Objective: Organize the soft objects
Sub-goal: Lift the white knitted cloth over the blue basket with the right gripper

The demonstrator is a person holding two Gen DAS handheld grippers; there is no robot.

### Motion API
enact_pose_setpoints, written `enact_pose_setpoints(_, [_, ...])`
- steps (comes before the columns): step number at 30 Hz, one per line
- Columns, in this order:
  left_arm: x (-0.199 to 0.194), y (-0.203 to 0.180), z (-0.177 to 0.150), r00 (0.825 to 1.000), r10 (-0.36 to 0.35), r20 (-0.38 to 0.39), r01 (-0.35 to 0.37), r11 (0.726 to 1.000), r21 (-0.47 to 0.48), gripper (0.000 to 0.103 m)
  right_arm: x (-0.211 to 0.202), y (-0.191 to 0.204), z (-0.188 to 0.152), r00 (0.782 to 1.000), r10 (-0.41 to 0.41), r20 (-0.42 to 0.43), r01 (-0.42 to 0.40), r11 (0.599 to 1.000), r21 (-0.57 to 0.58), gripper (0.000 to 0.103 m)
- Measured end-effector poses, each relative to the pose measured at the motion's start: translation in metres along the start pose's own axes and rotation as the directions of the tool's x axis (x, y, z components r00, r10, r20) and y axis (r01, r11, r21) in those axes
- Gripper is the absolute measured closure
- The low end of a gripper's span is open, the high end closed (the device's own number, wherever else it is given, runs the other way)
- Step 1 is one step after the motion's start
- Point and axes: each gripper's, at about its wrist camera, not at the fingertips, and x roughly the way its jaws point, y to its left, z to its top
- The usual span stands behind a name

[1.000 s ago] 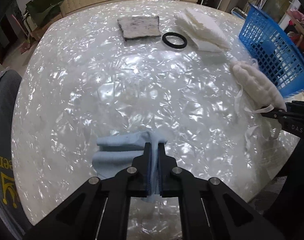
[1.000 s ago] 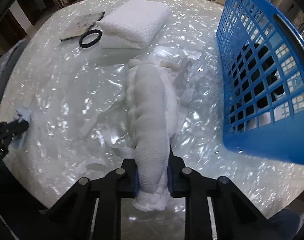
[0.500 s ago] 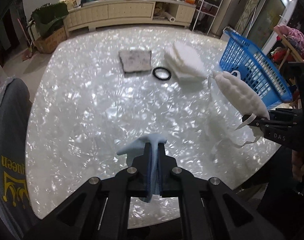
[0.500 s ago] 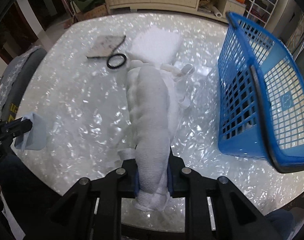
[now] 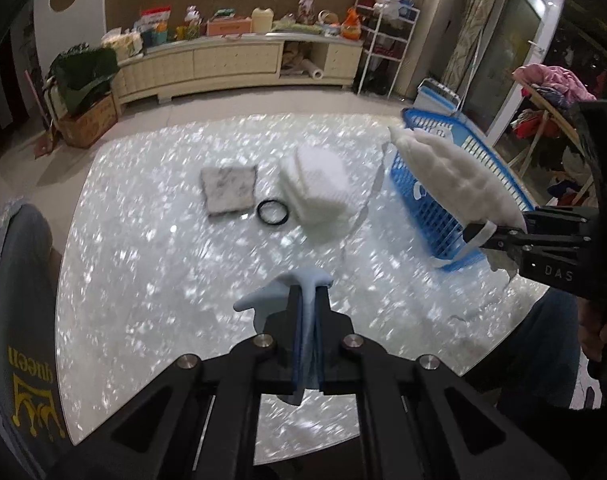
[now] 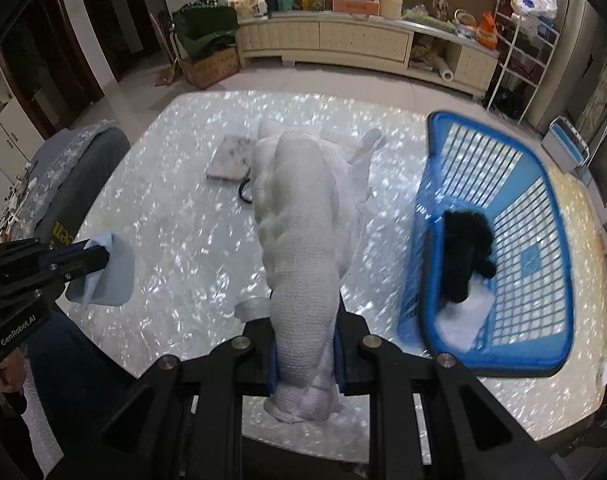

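Jaws of the left gripper [image 5: 309,300] pinch a pale blue cloth [image 5: 281,294] above the table [image 5: 143,280]; right gripper [image 6: 305,344] clamps a white mesh bundle [image 6: 299,216] beside the blue basket [image 6: 559,240].

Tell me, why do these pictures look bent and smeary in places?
Left wrist view: the fisheye lens bows the room's edges, the table glitters with glare, and the folded white pad is motion-smeared. Right wrist view: the blue basket rim blurs, corners go dark.
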Motion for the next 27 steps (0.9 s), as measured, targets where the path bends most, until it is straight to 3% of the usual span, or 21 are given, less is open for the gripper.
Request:
enact_pose_setpoints(14, [0.007,-0.047,0.034,0.998,-0.054,0.028,0.053,0.997,0.050,0.098,-0.031,-0.080,0.038,0.983,-0.150,0.104,0.145,0.988,0.056,0.084])
enact_pose_setpoints(19, [0.014,-0.050,0.038,0.998,-0.065,0.019,0.064,0.997,0.050,0.098,-0.010,-0.113,0.033,0.975,-0.216,0.057,0.209,0.973,0.101,0.084])
enact_pose_setpoints(27, [0.030,-0.048,0.040,0.998,-0.055,-0.008,0.055,0.998,0.042,0.098,0.052,-0.140,0.029,0.968,-0.234,-0.085,0.244,0.961,0.130,0.084])
